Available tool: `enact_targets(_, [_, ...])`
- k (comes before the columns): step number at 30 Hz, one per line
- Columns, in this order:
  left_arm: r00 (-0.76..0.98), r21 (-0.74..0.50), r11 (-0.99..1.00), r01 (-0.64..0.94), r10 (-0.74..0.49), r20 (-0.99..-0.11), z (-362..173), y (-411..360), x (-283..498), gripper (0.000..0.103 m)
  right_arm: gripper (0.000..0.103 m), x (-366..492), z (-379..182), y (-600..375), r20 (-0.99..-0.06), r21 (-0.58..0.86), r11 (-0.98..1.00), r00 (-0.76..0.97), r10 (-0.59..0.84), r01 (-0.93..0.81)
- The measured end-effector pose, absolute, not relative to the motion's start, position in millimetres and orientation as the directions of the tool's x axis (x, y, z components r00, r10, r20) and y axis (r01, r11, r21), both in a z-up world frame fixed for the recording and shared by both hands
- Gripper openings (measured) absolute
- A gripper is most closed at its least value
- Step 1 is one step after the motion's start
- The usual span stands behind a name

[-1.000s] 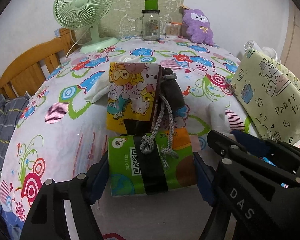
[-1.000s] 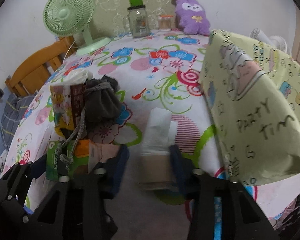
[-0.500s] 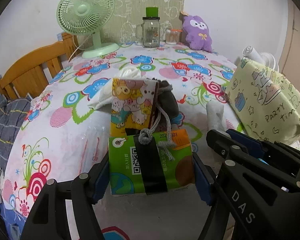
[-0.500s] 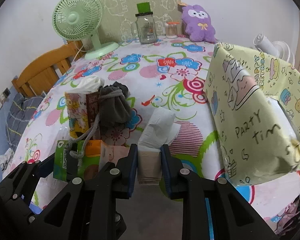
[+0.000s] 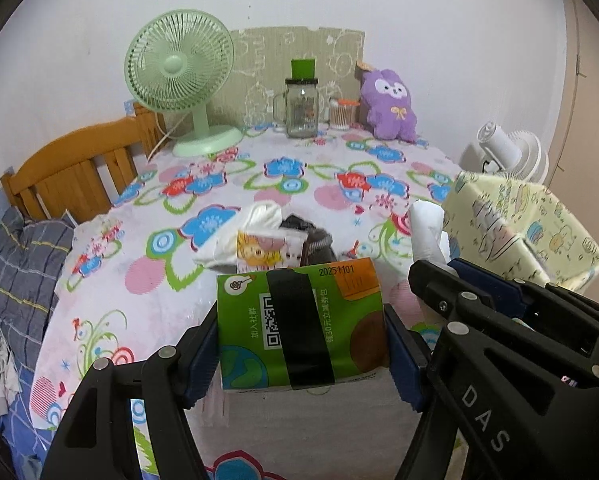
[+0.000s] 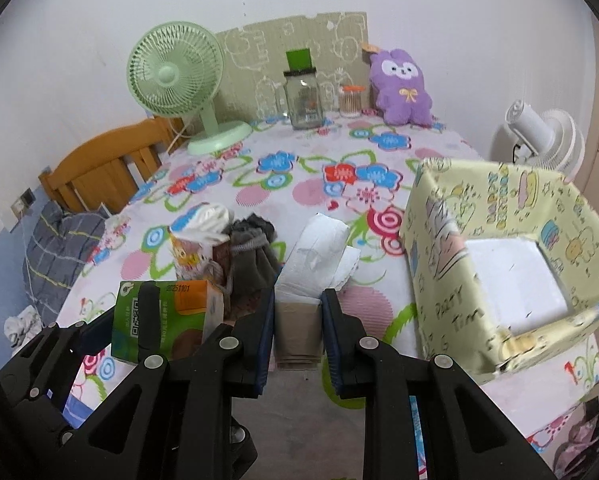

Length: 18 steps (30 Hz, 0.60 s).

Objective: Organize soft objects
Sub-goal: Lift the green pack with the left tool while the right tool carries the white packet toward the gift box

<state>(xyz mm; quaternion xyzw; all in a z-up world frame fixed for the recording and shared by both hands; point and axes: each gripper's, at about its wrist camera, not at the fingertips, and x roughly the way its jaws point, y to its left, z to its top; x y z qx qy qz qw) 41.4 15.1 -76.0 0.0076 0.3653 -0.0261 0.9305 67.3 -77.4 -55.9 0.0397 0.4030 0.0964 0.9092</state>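
the left gripper [image 5: 302,354] was clamped on a green tissue pack [image 5: 299,326]. the right gripper [image 6: 298,334] was closed on a brown tissue pack [image 6: 299,332] beside the yellow box [image 6: 503,264].

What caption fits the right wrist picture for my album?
Right gripper squeezes a tissue pack beside the open yellow box.

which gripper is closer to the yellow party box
Right. The right gripper, shut on the brown tissue pack, sits just beside the yellow party box; the left gripper, holding the green tissue pack, is farther out.
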Motion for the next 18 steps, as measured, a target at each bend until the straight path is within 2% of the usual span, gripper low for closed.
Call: enact_targets(18, [0.782, -0.005, 0.998, 0.070, -0.058, -0.621, -30, 2, 47, 0.074, 0.026, 71, -4, -89, -0.668, 0.137, 0.978, 0.714, 0.211, -0.160])
